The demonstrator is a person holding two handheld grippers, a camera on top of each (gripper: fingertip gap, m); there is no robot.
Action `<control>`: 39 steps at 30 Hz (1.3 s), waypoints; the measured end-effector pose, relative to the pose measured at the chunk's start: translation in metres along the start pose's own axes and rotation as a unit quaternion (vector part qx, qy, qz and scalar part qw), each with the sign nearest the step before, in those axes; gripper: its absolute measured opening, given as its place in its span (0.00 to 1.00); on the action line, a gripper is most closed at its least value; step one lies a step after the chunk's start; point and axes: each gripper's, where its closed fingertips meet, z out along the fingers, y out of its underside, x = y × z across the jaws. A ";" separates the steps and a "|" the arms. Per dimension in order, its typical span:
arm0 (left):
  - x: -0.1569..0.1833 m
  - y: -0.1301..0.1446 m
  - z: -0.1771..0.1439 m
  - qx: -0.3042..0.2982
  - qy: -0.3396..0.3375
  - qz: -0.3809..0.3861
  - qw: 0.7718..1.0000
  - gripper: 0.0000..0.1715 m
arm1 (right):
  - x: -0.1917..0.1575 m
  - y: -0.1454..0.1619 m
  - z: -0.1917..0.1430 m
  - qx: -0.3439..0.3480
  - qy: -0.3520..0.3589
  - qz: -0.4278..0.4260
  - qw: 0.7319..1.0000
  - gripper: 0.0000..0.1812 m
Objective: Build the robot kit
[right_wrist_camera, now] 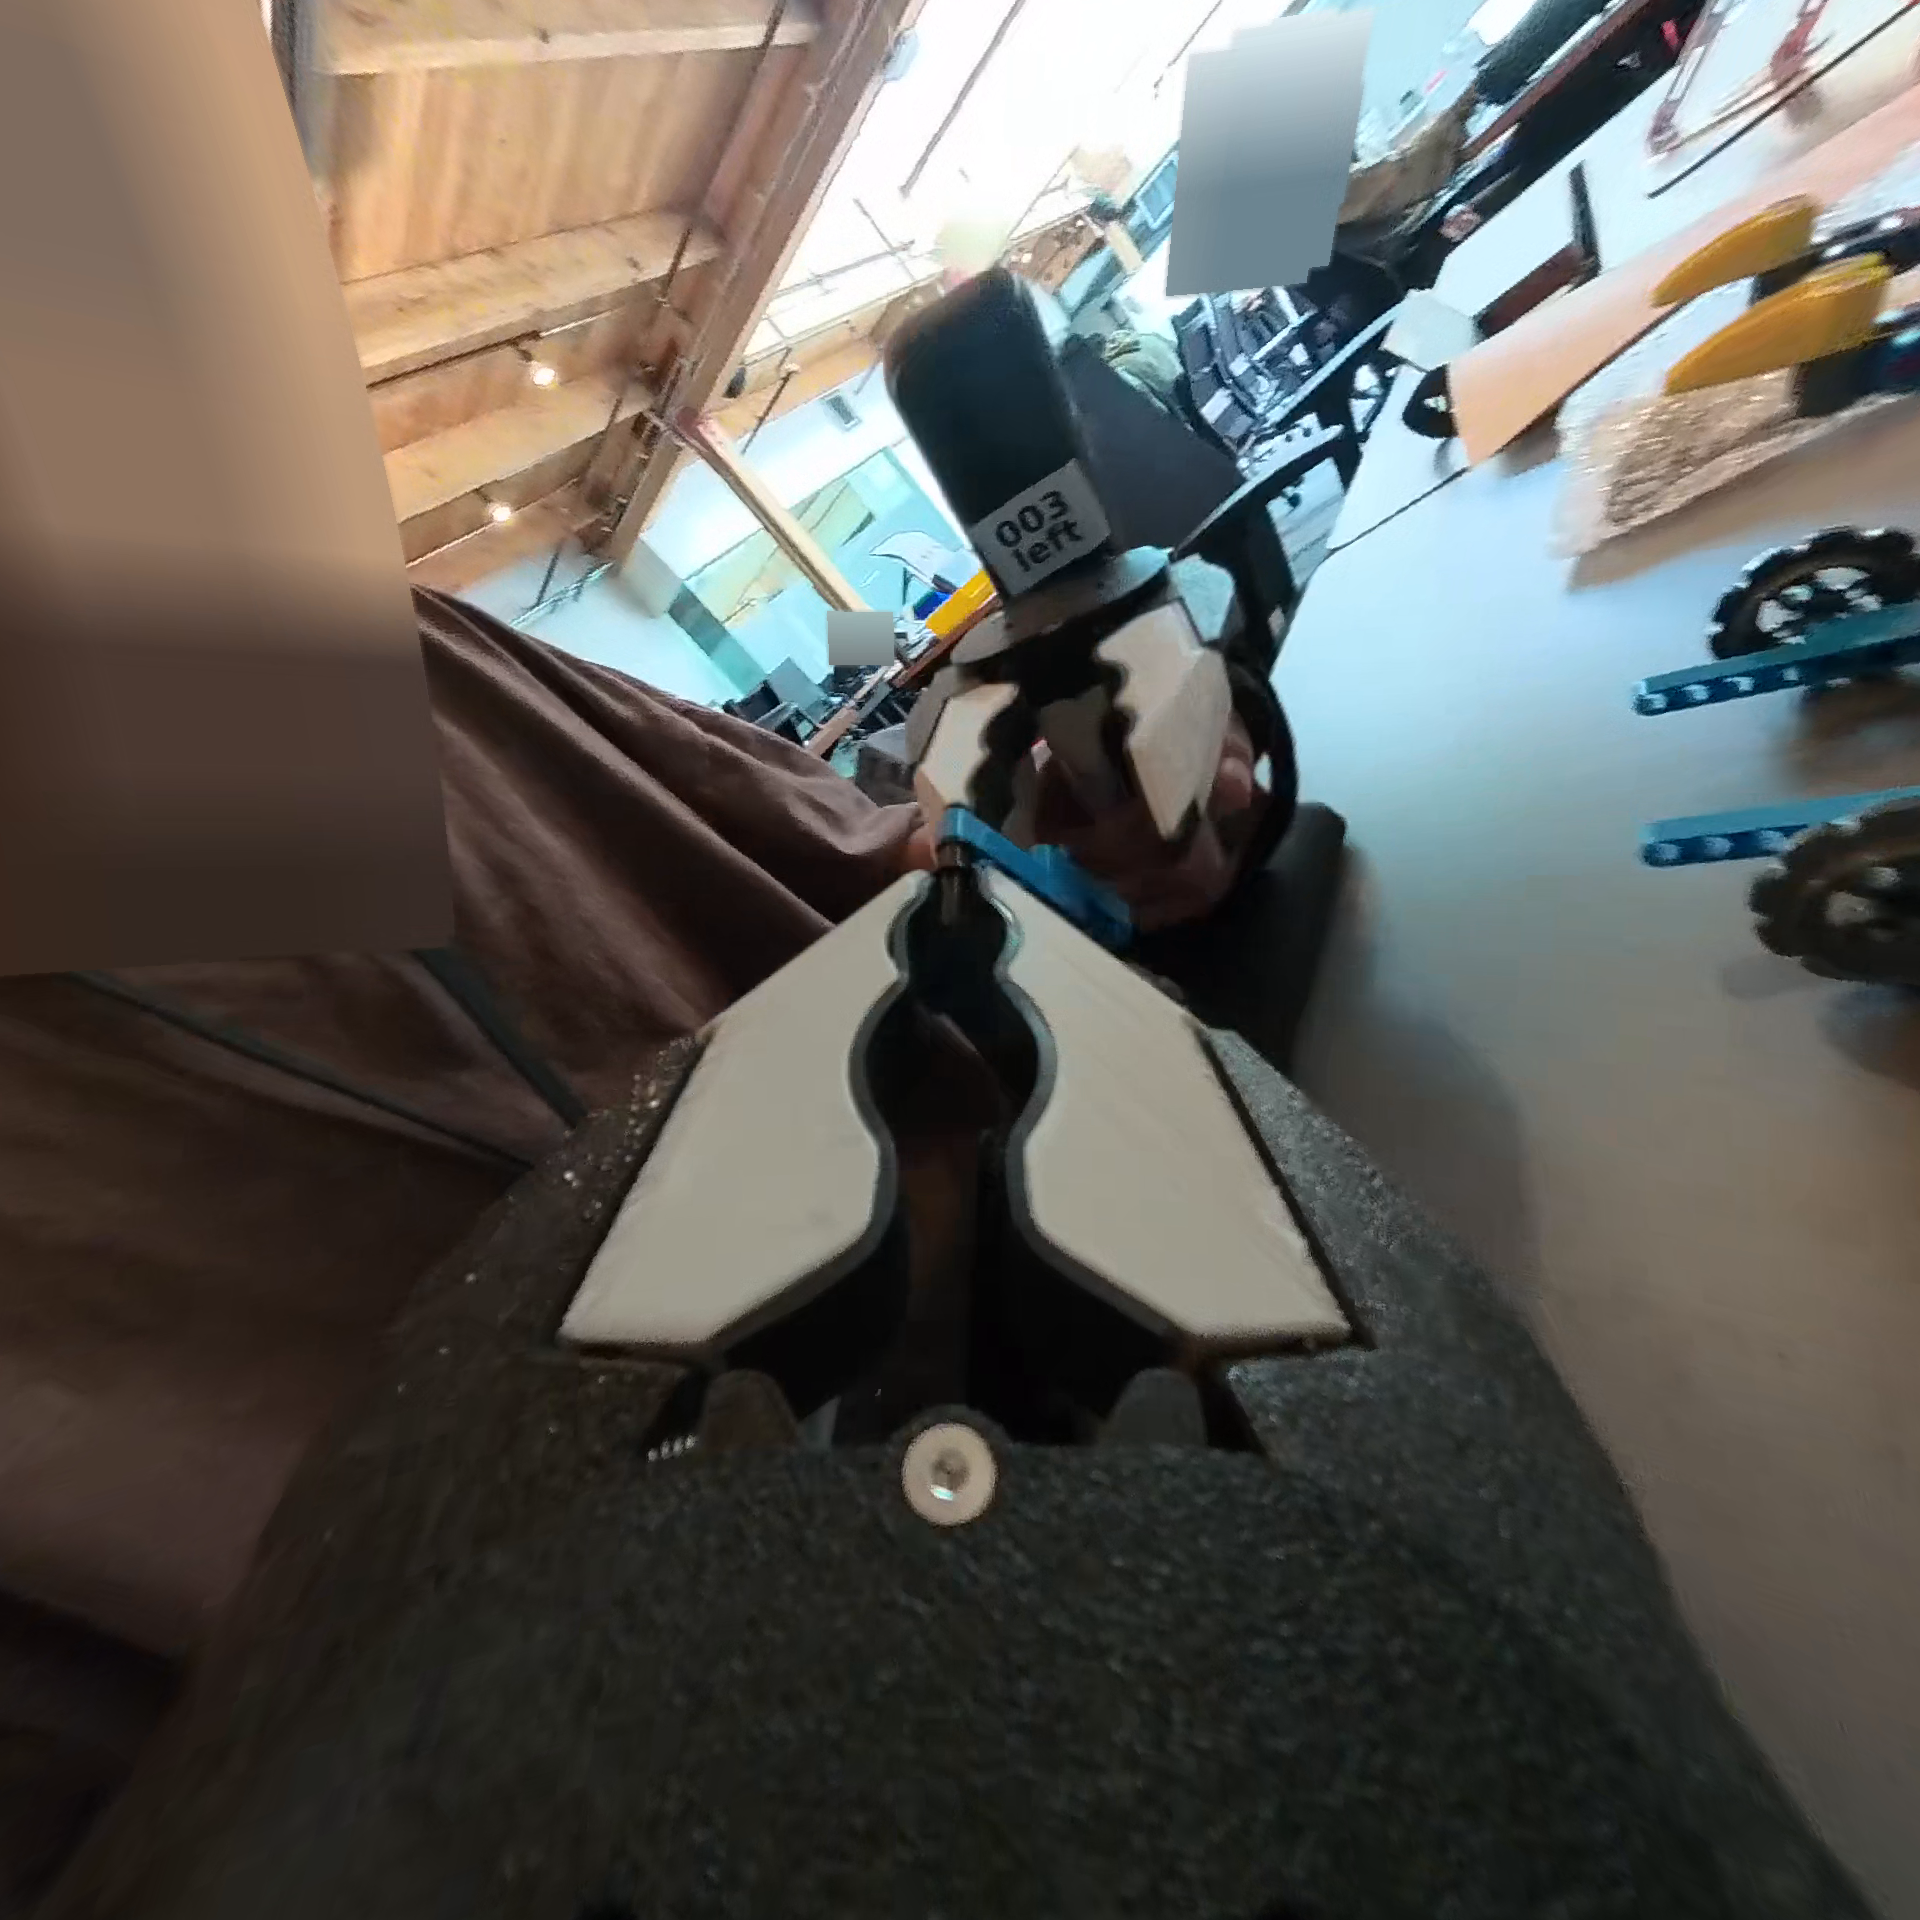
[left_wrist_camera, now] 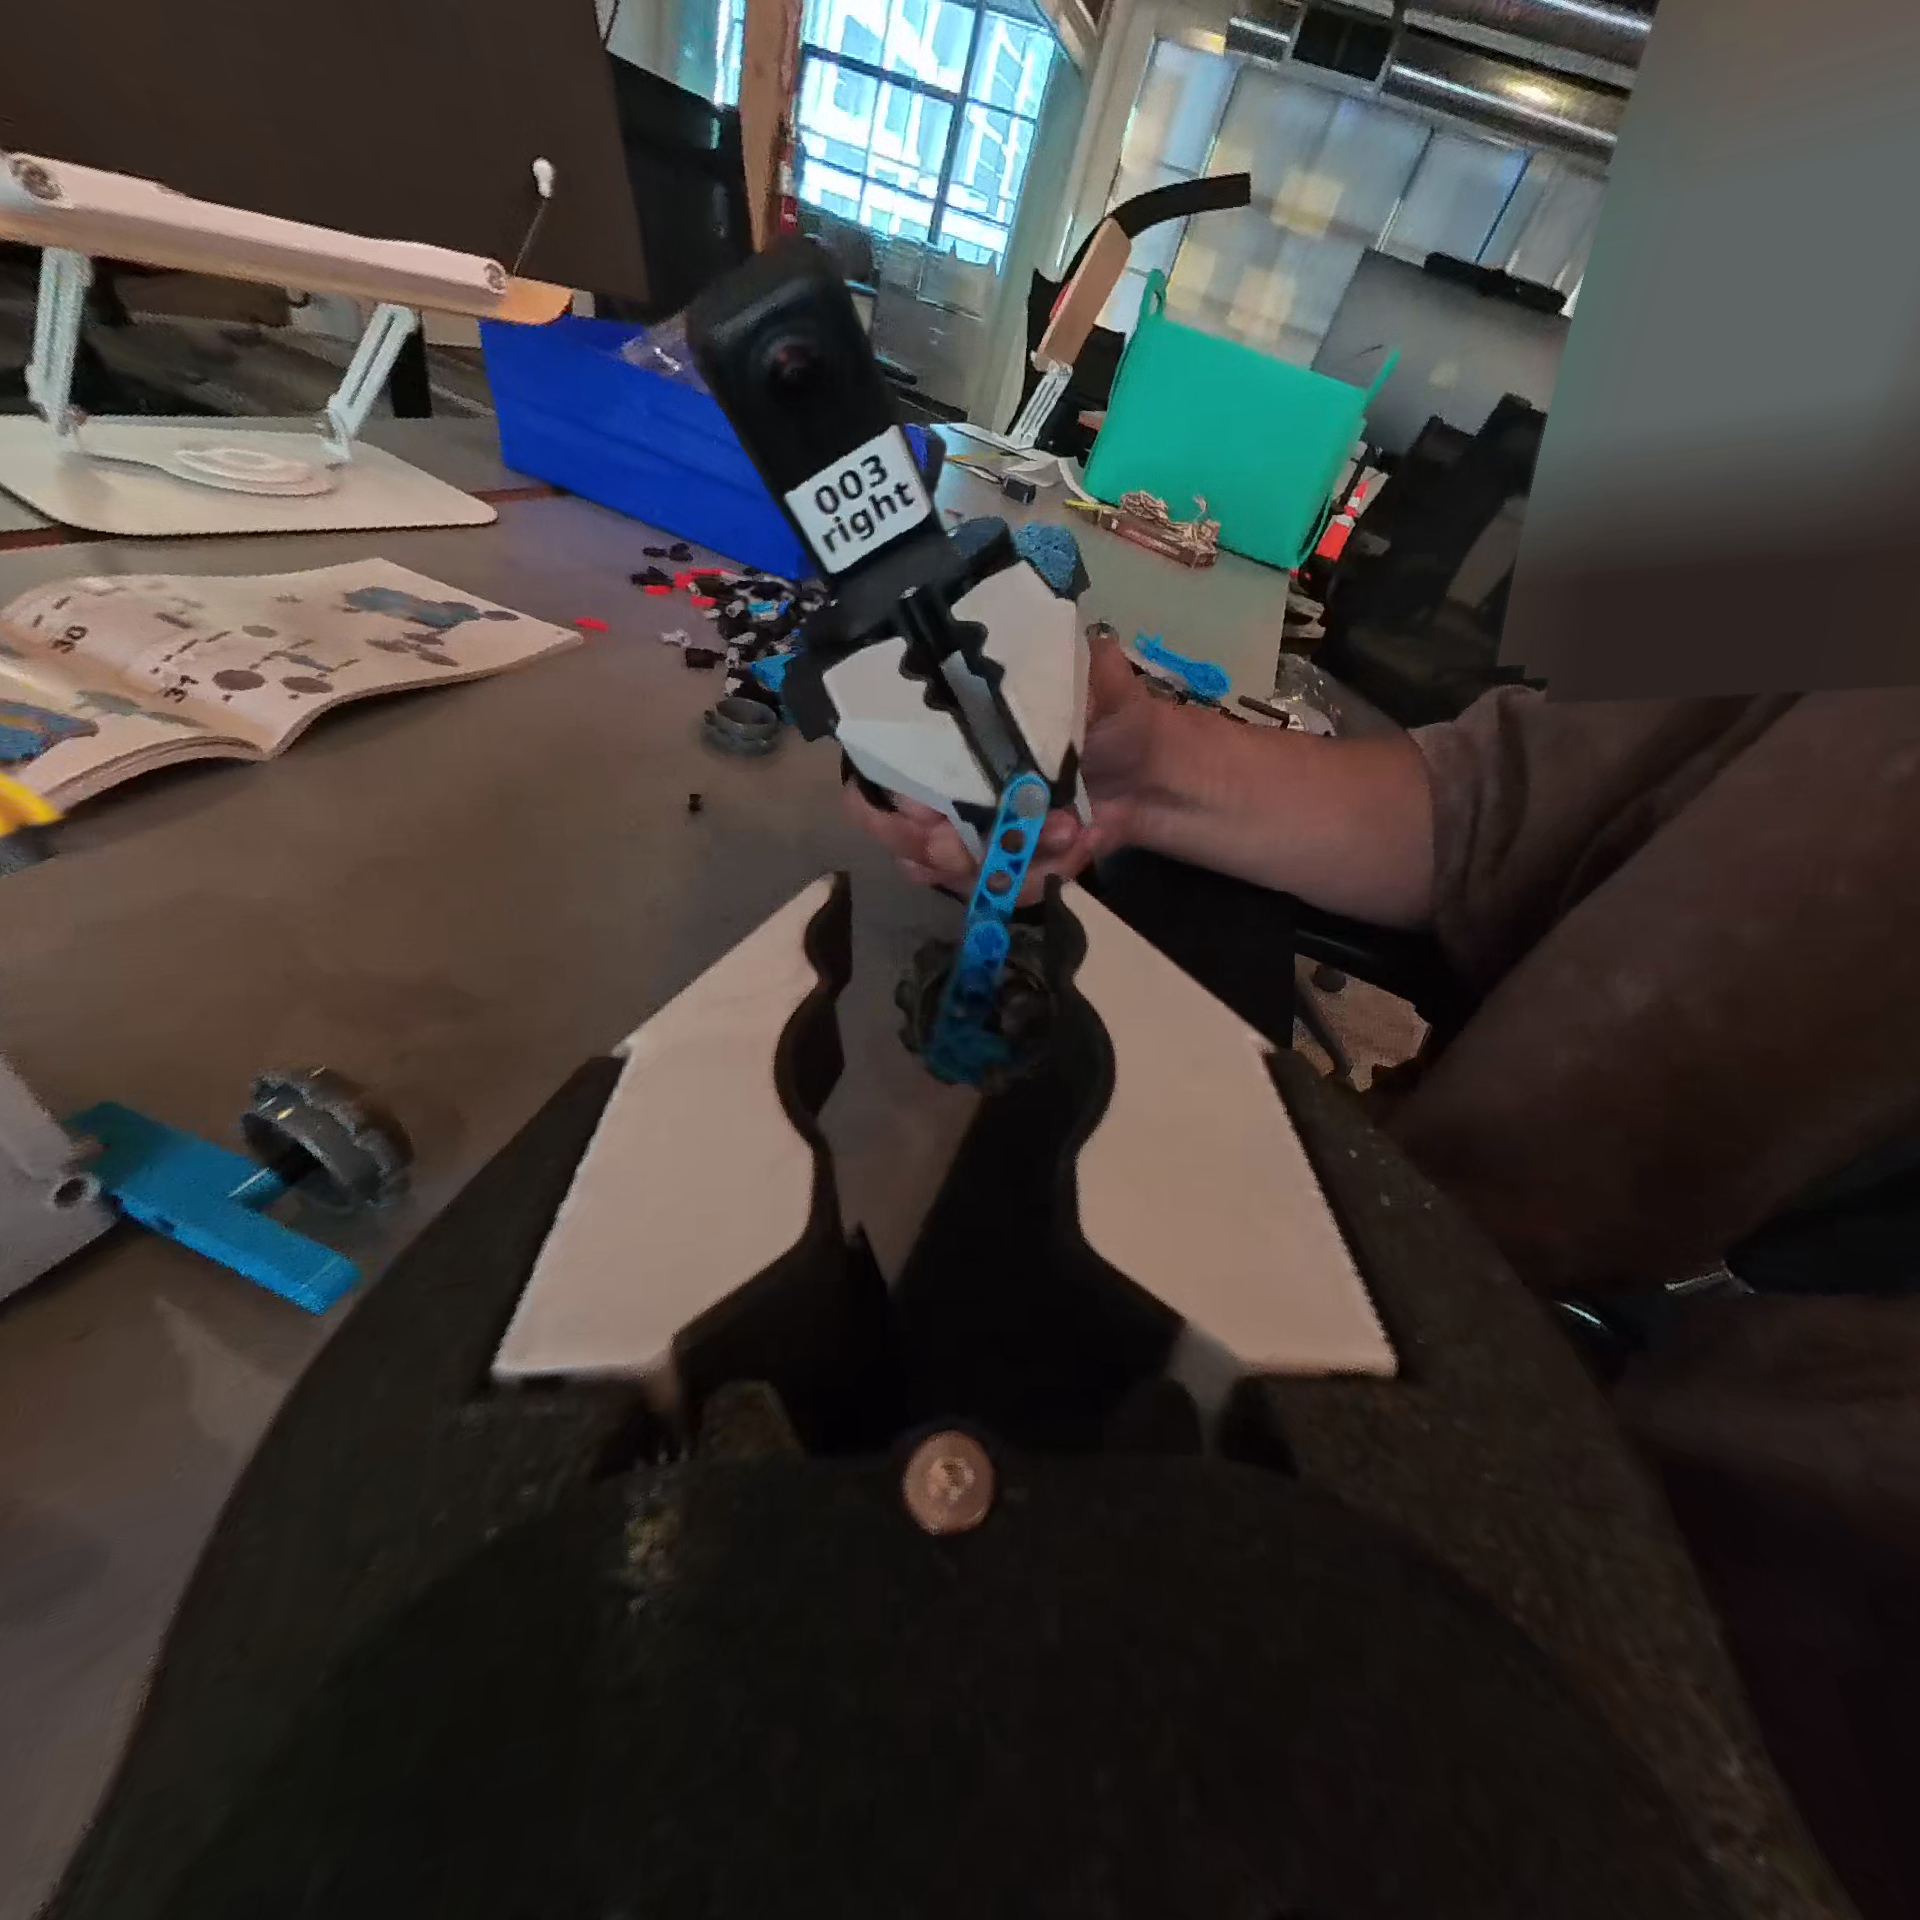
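Note:
A blue beam with holes (left_wrist_camera: 997,883) carries a dark toothed wheel (left_wrist_camera: 1013,1003) at its lower end. My right gripper (left_wrist_camera: 1023,805) faces me in the left wrist view, shut on the beam's upper end. In its own view the right gripper (right_wrist_camera: 951,883) is pinched on a small black pin at the end of the beam (right_wrist_camera: 1049,883). My left gripper (left_wrist_camera: 948,883) is open, its fingers either side of the beam and wheel. Whether it touches them is unclear. It shows farther off in the right wrist view (right_wrist_camera: 1055,816), jaws apart.
On the grey table (left_wrist_camera: 468,883) lie an open instruction booklet (left_wrist_camera: 260,644), a blue bin (left_wrist_camera: 623,447), a pile of small parts (left_wrist_camera: 727,613), a grey ring (left_wrist_camera: 740,724) and a blue beam with a grey wheel (left_wrist_camera: 260,1174). Two more wheeled blue beams (right_wrist_camera: 1818,665) lie to the right. My two grippers' fingertips are within a few centimetres of each other.

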 end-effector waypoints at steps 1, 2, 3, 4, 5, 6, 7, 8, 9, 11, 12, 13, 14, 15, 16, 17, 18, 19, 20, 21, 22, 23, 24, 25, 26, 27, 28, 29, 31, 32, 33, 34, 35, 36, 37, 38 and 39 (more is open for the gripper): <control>0.003 0.001 0.002 -0.002 0.005 0.008 1.000 0.15 | -0.001 0.000 0.001 -0.002 -0.003 -0.001 1.000 0.03; 0.007 0.002 0.003 -0.008 0.012 0.017 1.000 0.06 | 0.000 0.001 0.002 -0.005 0.002 -0.004 1.000 0.03; 0.009 0.004 0.004 -0.013 0.013 0.028 0.999 0.04 | 0.003 0.001 0.001 -0.004 0.011 -0.005 1.000 0.03; 0.008 0.005 0.005 -0.017 0.000 0.038 0.999 0.04 | 0.005 0.000 -0.001 0.000 0.019 -0.005 1.000 0.03; 0.004 0.006 0.006 -0.021 -0.021 0.048 0.998 0.03 | 0.008 0.000 -0.002 -0.001 0.031 -0.007 0.999 0.03; -0.001 0.006 0.006 -0.023 -0.047 0.062 0.997 0.04 | 0.013 -0.001 -0.004 0.001 0.050 -0.014 0.999 0.03; -0.006 0.006 0.006 -0.025 -0.077 0.084 0.993 0.04 | 0.020 -0.003 -0.006 0.007 0.078 -0.025 0.997 0.04; -0.013 0.005 0.006 -0.030 -0.112 0.111 0.987 0.04 | 0.026 -0.006 -0.010 0.013 0.110 -0.039 0.993 0.05; -0.020 0.004 0.004 -0.037 -0.152 0.139 0.978 0.04 | 0.034 -0.010 -0.014 0.022 0.153 -0.057 0.986 0.10; -0.038 0.006 0.000 -0.061 -0.242 0.193 0.949 0.04 | 0.046 -0.017 -0.025 0.042 0.246 -0.100 0.963 0.20; -0.046 0.007 -0.003 -0.075 -0.282 0.220 0.931 0.04 | 0.048 -0.017 -0.028 0.045 0.284 -0.119 0.950 0.21; -0.048 0.009 -0.003 -0.086 -0.305 0.249 0.915 0.04 | 0.053 -0.016 -0.031 0.047 0.326 -0.131 0.935 0.24; -0.047 0.011 -0.002 -0.096 -0.314 0.274 0.904 0.04 | 0.054 -0.015 -0.031 0.054 0.353 -0.140 0.923 0.28; -0.047 0.012 0.000 -0.105 -0.322 0.296 0.893 0.04 | 0.053 -0.013 -0.028 0.061 0.366 -0.145 0.917 0.32; -0.047 0.013 0.002 -0.113 -0.330 0.317 0.882 0.03 | 0.055 -0.010 -0.026 0.062 0.377 -0.145 0.913 0.37; -0.046 0.014 0.003 -0.120 -0.336 0.337 0.872 0.04 | 0.056 -0.009 -0.025 0.062 0.385 -0.144 0.909 0.39; -0.046 0.014 0.004 -0.124 -0.340 0.354 0.862 0.03 | 0.056 -0.010 -0.024 0.063 0.385 -0.144 0.909 0.38; -0.044 0.015 0.005 -0.127 -0.343 0.367 0.855 0.03 | 0.055 -0.009 -0.023 0.059 0.380 -0.143 0.912 0.35; -0.043 0.016 0.006 -0.130 -0.344 0.378 0.850 0.03 | 0.054 -0.009 -0.022 0.057 0.373 -0.141 0.915 0.32; -0.042 0.016 0.006 -0.133 -0.348 0.389 0.843 0.03 | 0.055 -0.008 -0.021 0.054 0.371 -0.137 0.917 0.30; -0.042 0.016 0.007 -0.137 -0.353 0.400 0.835 0.03 | 0.055 -0.007 -0.020 0.051 0.367 -0.135 0.919 0.28; -0.041 0.017 0.007 -0.140 -0.356 0.409 0.829 0.03 | 0.054 -0.007 -0.019 0.051 0.365 -0.137 0.919 0.27; -0.042 0.018 0.008 -0.143 -0.359 0.414 0.824 0.03 | 0.054 -0.008 -0.021 0.054 0.373 -0.144 0.915 0.25; -0.043 0.018 0.007 -0.147 -0.364 0.418 0.819 0.03 | 0.053 -0.011 -0.023 0.057 0.384 -0.154 0.909 0.23; -0.044 0.019 0.007 -0.151 -0.367 0.421 0.815 0.03 | 0.052 -0.012 -0.026 0.055 0.396 -0.166 0.902 0.22; -0.045 0.019 0.007 -0.155 -0.371 0.424 0.812 0.03 | 0.049 -0.012 -0.026 0.049 0.403 -0.181 0.896 0.20; -0.045 0.020 0.007 -0.157 -0.375 0.427 0.808 0.03 | 0.047 -0.011 -0.025 0.038 0.406 -0.193 0.892 0.19; -0.046 0.020 0.008 -0.160 -0.376 0.431 0.805 0.03 | 0.048 -0.007 -0.022 0.022 0.408 -0.196 0.891 0.19; -0.047 0.023 0.008 -0.169 -0.380 0.438 0.797 0.03 | 0.051 -0.001 -0.019 0.001 0.418 -0.190 0.888 0.20; -0.047 0.024 0.009 -0.173 -0.381 0.442 0.794 0.03 | 0.053 0.000 -0.019 -0.006 0.427 -0.193 0.884 0.20; -0.046 0.024 0.009 -0.175 -0.381 0.446 0.790 0.03 | 0.056 0.000 -0.021 -0.013 0.439 -0.196 0.877 0.17; -0.046 0.025 0.010 -0.177 -0.382 0.450 0.788 0.03 | 0.057 0.000 -0.023 -0.020 0.449 -0.203 0.870 0.14; -0.046 0.026 0.010 -0.180 -0.382 0.452 0.786 0.03 | 0.057 0.001 -0.023 -0.029 0.453 -0.210 0.866 0.14; -0.046 0.027 0.010 -0.184 -0.383 0.454 0.783 0.03 | 0.057 0.002 -0.023 -0.038 0.457 -0.213 0.863 0.13; -0.047 0.028 0.011 -0.188 -0.384 0.455 0.781 0.03 | 0.058 0.003 -0.023 -0.044 0.459 -0.216 0.861 0.11; -0.047 0.029 0.011 -0.192 -0.384 0.456 0.780 0.03 | 0.059 0.005 -0.022 -0.050 0.462 -0.220 0.858 0.11; -0.048 0.030 0.011 -0.195 -0.384 0.455 0.779 0.03 | 0.060 0.006 -0.022 -0.054 0.463 -0.225 0.855 0.11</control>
